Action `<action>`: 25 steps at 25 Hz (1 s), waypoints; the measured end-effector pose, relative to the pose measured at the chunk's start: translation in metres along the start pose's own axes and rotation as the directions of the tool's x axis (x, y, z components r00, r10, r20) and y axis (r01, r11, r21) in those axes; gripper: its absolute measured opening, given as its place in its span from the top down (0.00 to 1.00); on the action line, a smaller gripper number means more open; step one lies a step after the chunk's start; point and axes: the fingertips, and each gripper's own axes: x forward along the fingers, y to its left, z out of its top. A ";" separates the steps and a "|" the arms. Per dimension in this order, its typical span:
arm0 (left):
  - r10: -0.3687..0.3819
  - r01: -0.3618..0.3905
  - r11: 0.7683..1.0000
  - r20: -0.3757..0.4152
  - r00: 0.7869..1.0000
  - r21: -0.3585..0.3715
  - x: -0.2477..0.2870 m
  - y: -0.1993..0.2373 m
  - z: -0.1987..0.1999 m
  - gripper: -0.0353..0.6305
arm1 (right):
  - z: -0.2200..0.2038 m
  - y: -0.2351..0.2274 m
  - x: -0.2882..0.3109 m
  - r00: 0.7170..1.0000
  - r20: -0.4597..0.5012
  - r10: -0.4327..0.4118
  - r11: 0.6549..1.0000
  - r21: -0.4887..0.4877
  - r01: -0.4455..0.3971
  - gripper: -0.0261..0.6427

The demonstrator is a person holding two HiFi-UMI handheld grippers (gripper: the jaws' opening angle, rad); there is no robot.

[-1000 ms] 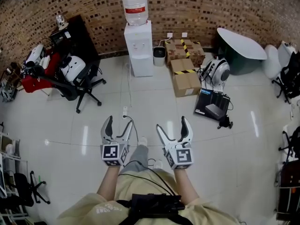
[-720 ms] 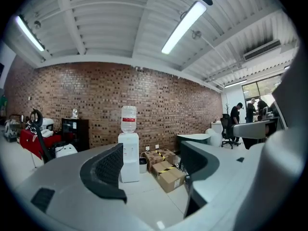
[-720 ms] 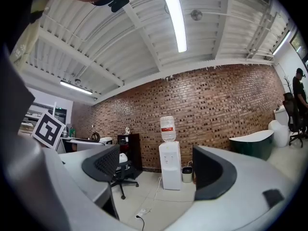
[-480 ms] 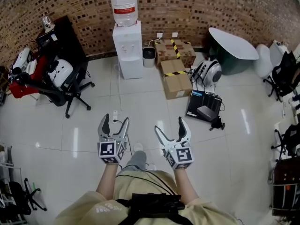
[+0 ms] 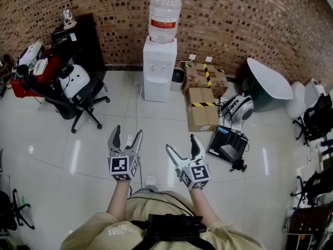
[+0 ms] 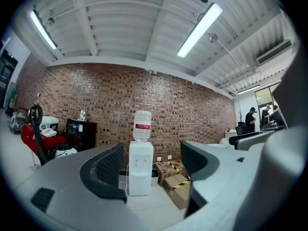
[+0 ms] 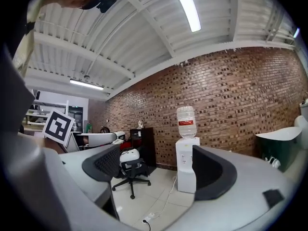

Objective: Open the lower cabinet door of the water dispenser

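We held both tools out low in front of us. The left gripper had its jaws spread with nothing between them. The right gripper was just as slack, its jaws also parted and empty.

The water dispenser stood against the brick wall at about 12 o'clock from the grippers, well apart from them across the shiny floor. It carried a clear bottle on top. Its lower cabinet door looked shut, flush with the white front, and neither tool touched it.

Half a second before, the dispenser had sat further toward 11 o'clock and higher in the head view. Now it lay nearer the middle and a little lower, so our view had swung toward it. The cardboard boxes at 1 o'clock and the office chair at 10 o'clock had slid across the view with it. The left gripper kept nearly the same spot, while the right one had drawn slightly inward, with its jaws as wide as before.

In the left gripper view the dispenser showed far off in the gap between the jaws. In the right gripper view it stood partly behind the right-hand jaw. A white cable ran over the floor from the dispenser toward us.
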 end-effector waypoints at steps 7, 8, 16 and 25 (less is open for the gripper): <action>0.035 -0.035 0.997 0.000 0.999 -0.074 0.025 0.062 -0.005 0.40 | 0.002 0.024 0.078 0.998 -0.030 0.056 0.998 -0.034 -0.057 0.24; 0.038 -0.037 0.994 0.007 0.999 -0.101 0.029 0.068 -0.004 0.40 | 0.001 0.028 0.086 0.997 -0.035 0.066 0.997 -0.041 -0.067 0.24; 0.033 -0.037 0.991 -0.035 0.999 -0.132 0.070 0.077 -0.024 0.40 | -0.019 0.012 0.140 0.991 -0.091 0.101 0.994 -0.029 -0.104 0.24; 0.077 -0.082 0.992 -0.047 0.996 -0.101 0.199 0.102 -0.026 0.40 | -0.018 -0.096 0.251 0.994 -0.076 0.081 0.997 0.011 -0.081 0.24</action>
